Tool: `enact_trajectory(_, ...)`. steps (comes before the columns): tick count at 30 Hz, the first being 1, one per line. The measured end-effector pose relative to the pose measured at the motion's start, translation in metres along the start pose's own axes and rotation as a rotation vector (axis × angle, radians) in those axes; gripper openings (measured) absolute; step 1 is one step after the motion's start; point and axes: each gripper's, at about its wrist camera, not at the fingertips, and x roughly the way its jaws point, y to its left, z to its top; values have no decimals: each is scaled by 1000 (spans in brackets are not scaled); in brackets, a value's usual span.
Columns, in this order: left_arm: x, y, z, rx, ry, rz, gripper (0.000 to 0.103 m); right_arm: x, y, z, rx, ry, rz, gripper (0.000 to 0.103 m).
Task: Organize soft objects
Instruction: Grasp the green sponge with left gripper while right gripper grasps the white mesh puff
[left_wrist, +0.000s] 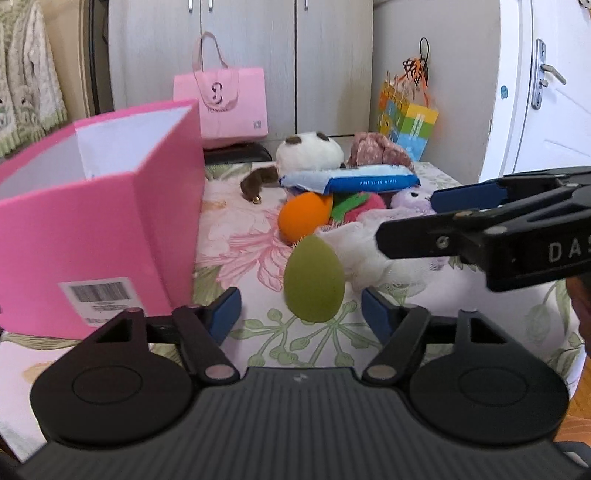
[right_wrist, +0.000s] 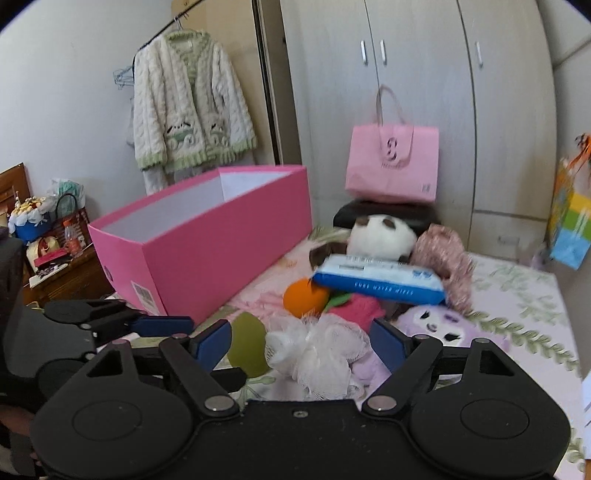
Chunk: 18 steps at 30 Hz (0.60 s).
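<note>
A pile of soft things lies on the floral bed: a green egg-shaped sponge (left_wrist: 314, 278), a white mesh puff (right_wrist: 314, 350), an orange ball (left_wrist: 301, 218), a blue wipes pack (left_wrist: 351, 181), a panda plush (left_wrist: 308, 149) and a purple plush (right_wrist: 439, 321). An open pink box (left_wrist: 107, 221) stands to the left. My left gripper (left_wrist: 301, 314) is open, its blue pads either side of the green sponge, apart from it. My right gripper (right_wrist: 301, 341) is open around the white puff; it also shows in the left wrist view (left_wrist: 406, 218).
A pink paper bag (left_wrist: 225, 103) and a colourful gift bag (left_wrist: 406, 125) stand at the back against the grey wardrobe. A white door (left_wrist: 546, 92) is at right. A knitted cardigan (right_wrist: 188, 107) hangs at left above a cluttered side table (right_wrist: 44, 236).
</note>
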Motion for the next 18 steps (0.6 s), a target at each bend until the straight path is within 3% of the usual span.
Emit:
enact_trajectory(7,23,-2,4,-20,-5,-33,58,30,-15,4,5,55,42,77)
enact_trajectory(9,27,-3,3,-31,-10,-20,52,38,-18,6,21,59,35,77)
enact_trajectory(11,26,-6,3,-13,-15,-15,38,45,-18,7,25,76,24,77)
enact_trajectory(14,25,-3,2,-27,-16,-23,37,48,-19,3,43,92,24,74)
enact_trajectory(18,20,2,2,-47,-14,-35,37,45,-22,-3,65,125,30,62)
